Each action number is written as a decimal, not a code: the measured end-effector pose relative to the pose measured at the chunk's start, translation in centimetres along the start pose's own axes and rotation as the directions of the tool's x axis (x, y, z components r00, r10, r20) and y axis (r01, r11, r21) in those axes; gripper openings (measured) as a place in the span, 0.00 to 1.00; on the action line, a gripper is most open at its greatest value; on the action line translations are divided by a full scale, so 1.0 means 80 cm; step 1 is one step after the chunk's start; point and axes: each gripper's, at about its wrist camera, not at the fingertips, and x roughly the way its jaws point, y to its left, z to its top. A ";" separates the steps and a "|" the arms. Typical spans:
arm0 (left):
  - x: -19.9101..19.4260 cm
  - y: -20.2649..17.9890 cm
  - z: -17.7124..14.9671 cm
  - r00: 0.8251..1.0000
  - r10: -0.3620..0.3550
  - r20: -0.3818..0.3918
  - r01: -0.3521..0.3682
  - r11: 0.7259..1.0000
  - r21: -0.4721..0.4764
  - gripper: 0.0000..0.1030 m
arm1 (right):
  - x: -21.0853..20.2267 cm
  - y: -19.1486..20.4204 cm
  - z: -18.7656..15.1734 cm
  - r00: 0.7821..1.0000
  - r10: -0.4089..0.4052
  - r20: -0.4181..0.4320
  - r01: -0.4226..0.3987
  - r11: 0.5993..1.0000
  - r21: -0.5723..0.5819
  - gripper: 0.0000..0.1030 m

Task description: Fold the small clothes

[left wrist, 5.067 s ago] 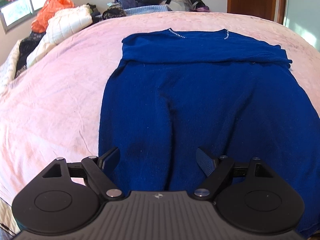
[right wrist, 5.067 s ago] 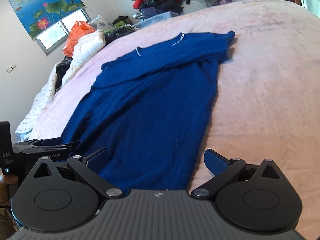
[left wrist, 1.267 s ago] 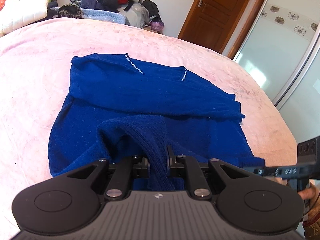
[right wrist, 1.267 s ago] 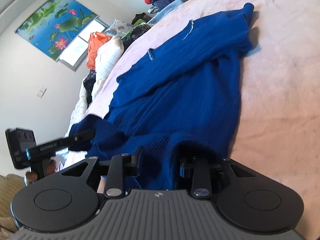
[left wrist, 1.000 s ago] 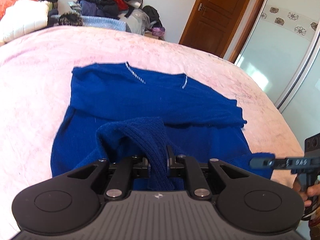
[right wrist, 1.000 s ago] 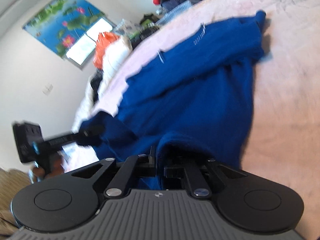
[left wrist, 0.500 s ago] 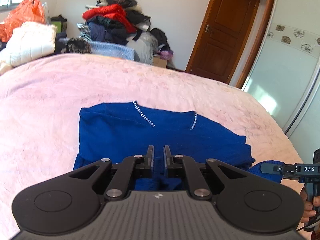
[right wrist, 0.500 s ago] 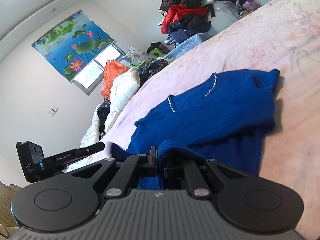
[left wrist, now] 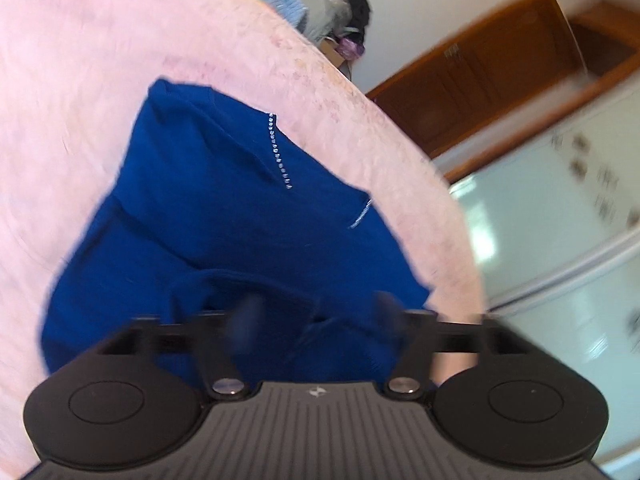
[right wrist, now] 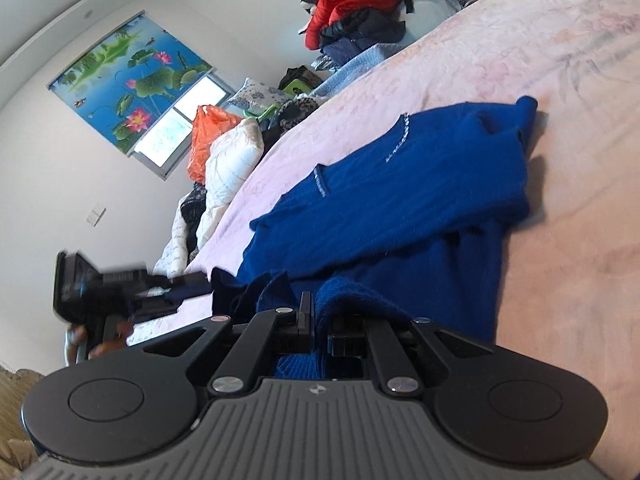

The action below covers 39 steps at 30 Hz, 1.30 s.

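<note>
Since half a second earlier, the left tongs rolled and were opening, the hem loose between them. Right tongs pinched the sweater, which lay just ahead mid-bed, long axis crosswise.

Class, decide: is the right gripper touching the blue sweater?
Touching. The right wrist view shows the right gripper shut, with a fold of the blue sweater pinched between its pads.
</note>
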 end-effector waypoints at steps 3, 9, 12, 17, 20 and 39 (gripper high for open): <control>0.008 0.013 0.012 0.999 -0.044 -0.023 0.040 0.991 -0.130 0.77 | -0.003 0.003 -0.007 1.000 -0.002 -0.009 0.002 1.000 -0.006 0.11; 0.054 0.041 0.020 0.973 -0.116 -0.198 0.043 0.939 -0.340 0.77 | -0.006 0.003 -0.012 1.000 -0.001 -0.015 0.001 1.000 0.001 0.11; 0.072 0.053 0.014 0.962 -0.143 -0.231 0.040 0.916 -0.398 0.75 | -0.006 0.003 -0.015 1.000 -0.003 -0.016 0.003 1.000 0.002 0.11; 0.090 0.065 -0.001 0.943 -0.172 -0.285 0.032 0.900 -0.436 0.23 | -0.006 0.002 -0.016 1.000 -0.006 -0.026 0.006 1.000 0.004 0.12; 0.088 0.067 -0.009 0.948 -0.159 -0.276 0.026 0.903 -0.429 0.08 | -0.007 -0.001 -0.017 1.000 -0.014 -0.025 0.014 1.000 0.012 0.13; 0.010 -0.075 -0.031 0.991 0.133 0.022 -0.070 0.369 0.927 0.90 | -0.005 -0.009 -0.020 0.999 -0.023 -0.031 0.024 0.999 0.036 0.15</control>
